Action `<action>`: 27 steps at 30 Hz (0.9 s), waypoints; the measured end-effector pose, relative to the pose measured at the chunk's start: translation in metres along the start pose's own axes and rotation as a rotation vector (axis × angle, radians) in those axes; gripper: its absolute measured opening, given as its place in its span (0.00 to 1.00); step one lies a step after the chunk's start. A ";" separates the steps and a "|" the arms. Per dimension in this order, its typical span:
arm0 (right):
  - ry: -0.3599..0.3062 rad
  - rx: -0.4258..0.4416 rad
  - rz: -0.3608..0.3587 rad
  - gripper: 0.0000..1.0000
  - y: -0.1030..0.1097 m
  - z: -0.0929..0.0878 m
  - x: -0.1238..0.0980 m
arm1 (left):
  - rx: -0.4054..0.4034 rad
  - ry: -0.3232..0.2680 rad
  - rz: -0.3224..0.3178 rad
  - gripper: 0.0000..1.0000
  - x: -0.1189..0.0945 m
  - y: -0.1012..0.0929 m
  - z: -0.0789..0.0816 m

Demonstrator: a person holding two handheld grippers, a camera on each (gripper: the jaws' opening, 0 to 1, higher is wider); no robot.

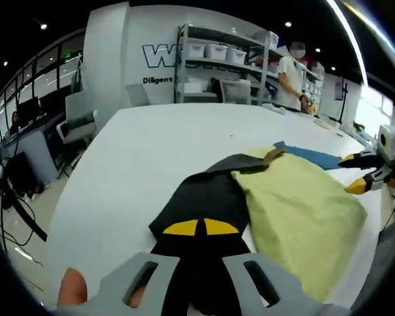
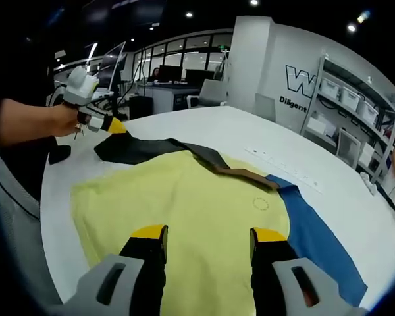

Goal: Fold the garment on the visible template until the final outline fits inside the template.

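Note:
A pale yellow garment with a black part and a brown collar lies spread on the white table. A blue template shows from under its far side, also seen as the blue strip. My left gripper is shut, its yellow tips together on the black cloth; it appears as the left gripper at that cloth's corner. My right gripper hovers open over the yellow cloth, jaws wide apart, and shows as the right gripper by the template's end.
The white table stretches far beyond the garment. Metal shelves with white bins stand behind it, with a person beside them. Office chairs and desks line the left side. A person's hand holds the left gripper.

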State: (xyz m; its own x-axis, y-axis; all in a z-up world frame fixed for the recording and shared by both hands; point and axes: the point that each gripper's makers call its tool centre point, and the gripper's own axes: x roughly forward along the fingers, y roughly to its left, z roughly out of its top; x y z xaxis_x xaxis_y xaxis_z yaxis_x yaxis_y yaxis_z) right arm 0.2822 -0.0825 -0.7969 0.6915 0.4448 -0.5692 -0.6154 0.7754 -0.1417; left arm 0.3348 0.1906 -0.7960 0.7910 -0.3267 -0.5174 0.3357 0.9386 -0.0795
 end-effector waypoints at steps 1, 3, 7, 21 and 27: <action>0.001 -0.002 0.000 0.47 0.000 0.000 0.000 | -0.009 -0.008 -0.022 0.00 0.005 -0.009 0.003; 0.002 -0.002 0.001 0.47 0.000 0.000 0.000 | 0.020 0.010 -0.041 0.00 0.013 -0.021 0.001; 0.003 -0.003 0.000 0.47 -0.001 0.000 0.000 | 0.026 0.032 -0.061 0.00 0.027 -0.033 -0.004; -0.001 -0.001 -0.004 0.47 -0.002 0.001 -0.002 | 0.063 0.015 -0.024 0.05 0.014 -0.004 0.005; -0.004 -0.004 -0.001 0.47 -0.001 0.002 -0.002 | 0.011 0.025 0.002 0.12 -0.007 0.019 -0.015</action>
State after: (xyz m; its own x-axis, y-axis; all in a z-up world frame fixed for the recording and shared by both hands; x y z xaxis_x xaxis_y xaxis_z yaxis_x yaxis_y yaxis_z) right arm 0.2823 -0.0833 -0.7936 0.6936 0.4458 -0.5659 -0.6162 0.7740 -0.1454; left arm 0.3281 0.2119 -0.8069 0.7787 -0.3218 -0.5386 0.3398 0.9380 -0.0691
